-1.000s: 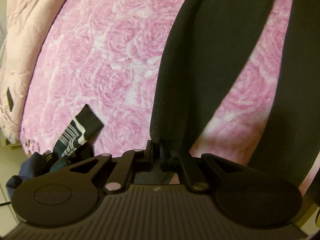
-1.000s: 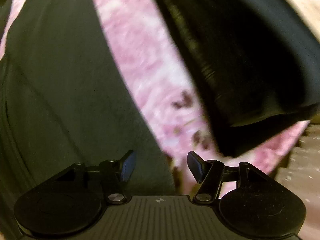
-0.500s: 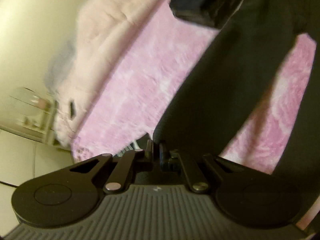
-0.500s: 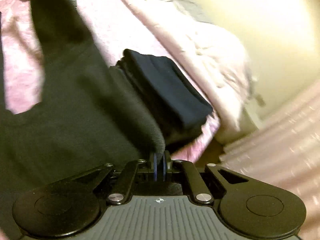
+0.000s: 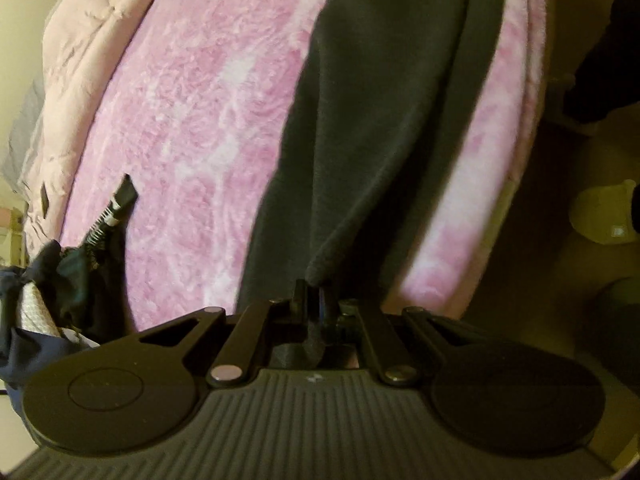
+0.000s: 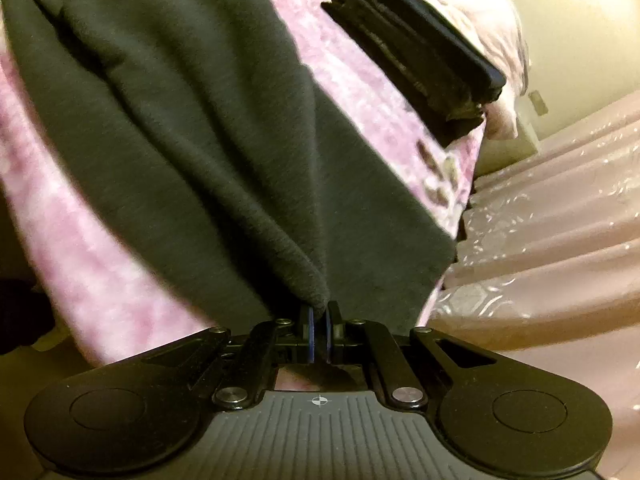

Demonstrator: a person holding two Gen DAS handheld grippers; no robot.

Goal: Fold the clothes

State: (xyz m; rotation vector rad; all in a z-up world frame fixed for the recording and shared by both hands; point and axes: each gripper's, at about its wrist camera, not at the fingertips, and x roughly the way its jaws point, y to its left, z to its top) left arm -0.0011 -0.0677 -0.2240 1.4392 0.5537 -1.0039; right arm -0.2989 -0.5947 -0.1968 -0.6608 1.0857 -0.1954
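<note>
A dark grey fleece garment (image 5: 372, 120) lies stretched over a pink rose-patterned blanket (image 5: 192, 120). My left gripper (image 5: 314, 300) is shut on one end of it, and the cloth runs taut up and away from the jaws. My right gripper (image 6: 319, 316) is shut on another end of the same garment (image 6: 192, 120), which drapes in folds across the blanket (image 6: 100, 272). Both pinched ends are lifted off the bed near its edge.
A stack of folded dark clothes (image 6: 416, 56) sits on the blanket near a pale pink quilt (image 6: 480, 12). A heap of dark and striped clothes (image 5: 80, 256) lies at the bed's left edge. A pink curtain or bed skirt (image 6: 560, 216) hangs at right.
My right gripper was open a second ago and has shut on the garment's end. Both grippers have lifted and pulled the garment back toward the bed's edge.
</note>
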